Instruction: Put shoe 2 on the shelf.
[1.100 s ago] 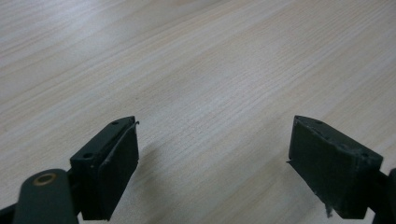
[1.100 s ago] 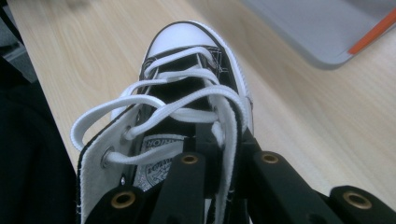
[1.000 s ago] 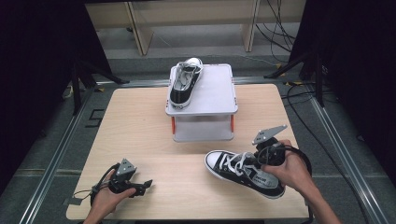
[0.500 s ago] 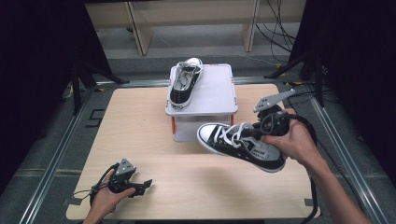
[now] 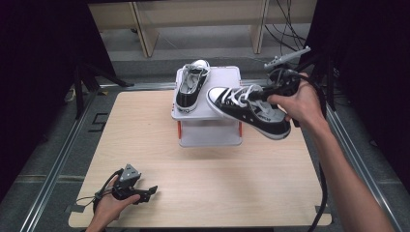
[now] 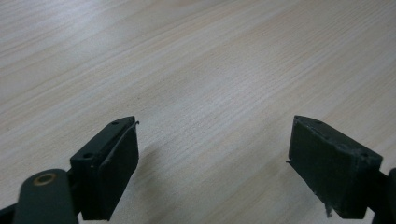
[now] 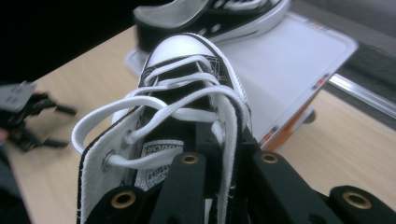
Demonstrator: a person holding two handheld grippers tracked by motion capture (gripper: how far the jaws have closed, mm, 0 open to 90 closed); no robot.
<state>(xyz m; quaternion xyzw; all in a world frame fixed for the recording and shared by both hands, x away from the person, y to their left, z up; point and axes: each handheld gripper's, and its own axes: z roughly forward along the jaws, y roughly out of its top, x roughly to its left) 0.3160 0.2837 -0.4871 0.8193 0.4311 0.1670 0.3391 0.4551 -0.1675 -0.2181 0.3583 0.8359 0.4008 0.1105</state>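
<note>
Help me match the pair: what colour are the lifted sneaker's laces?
White laces, on the black sneaker; clearest in the right gripper view.

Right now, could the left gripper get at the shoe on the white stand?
Probably yes: the left gripper rests open low on the table, and bare wood lies between it and the shoe.

Between my right jaws sits a black cloth shoe (image 7: 187, 116) with glossy white rubber toe and woven cotton laces. Under my left jaws, matt pale wood table (image 6: 210, 70); ahead, smooth grey plastic stand (image 7: 289, 60).

Tongue label of held sneaker (image 7: 161, 154) shows letters, too blurred to read
</note>
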